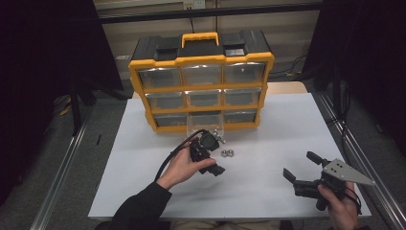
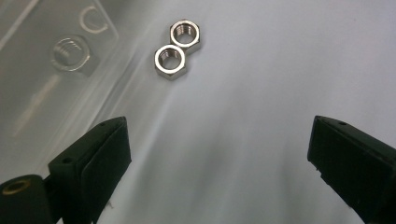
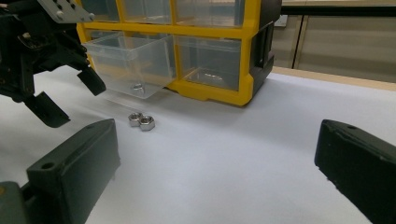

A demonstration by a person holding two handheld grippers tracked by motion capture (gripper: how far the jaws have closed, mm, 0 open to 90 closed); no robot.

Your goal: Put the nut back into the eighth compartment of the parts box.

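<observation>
My right tongs sit nearest me, low at the right side of the white counter, with their two black jaws spread wide and nothing between them. My left tongs hover farther in, near the middle of the counter, and in the left gripper view their jaws also stand wide apart and empty, angled down at the surface. Just beyond those jaws lie two steel hex nuts, flat on the counter and touching each other side by side; in the high view the pair rests just right of my left tongs, and in the right gripper view they lie in front of the pulled-out drawer. That one clear plastic drawer, from the middle of the bottom row, stands drawn out toward me, and one more hex nut shows through its clear floor. Behind it stands the yellow and black parts organizer, nine clear drawers in three rows of three, with one yellow carry handle on top and eight of the drawers pushed in.
</observation>
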